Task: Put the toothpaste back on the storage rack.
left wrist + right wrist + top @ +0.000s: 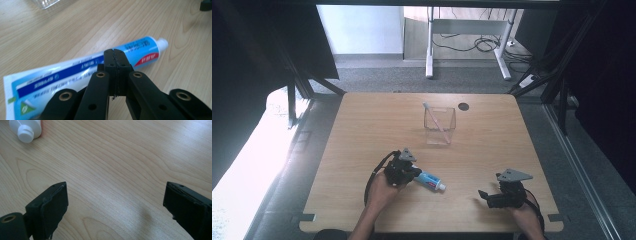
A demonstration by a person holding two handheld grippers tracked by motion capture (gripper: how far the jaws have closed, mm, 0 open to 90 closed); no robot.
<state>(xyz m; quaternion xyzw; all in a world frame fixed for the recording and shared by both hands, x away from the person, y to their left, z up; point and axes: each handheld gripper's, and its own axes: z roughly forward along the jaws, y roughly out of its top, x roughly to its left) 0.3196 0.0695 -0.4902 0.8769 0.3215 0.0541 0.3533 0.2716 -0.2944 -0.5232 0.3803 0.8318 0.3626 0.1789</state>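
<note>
A blue and white toothpaste tube point(430, 181) point(75, 72) with a white cap point(26, 131) lies flat on the wooden table point(492, 150), cap pointing right. My left gripper point(415, 173) point(115, 53) hovers just over the tube's middle. Its jaws are pressed pad to pad, with nothing seen between them. My right gripper point(484, 196) point(116, 192) rests low near the front right of the table, to the right of the cap. It stands wide open over bare wood.
A clear square cup point(440, 126) point(46, 3) holding a pink toothbrush point(434, 117) stands at the table's middle, beyond the tube. A dark round hole point(463, 106) sits near the far edge. Dark frame posts flank the table.
</note>
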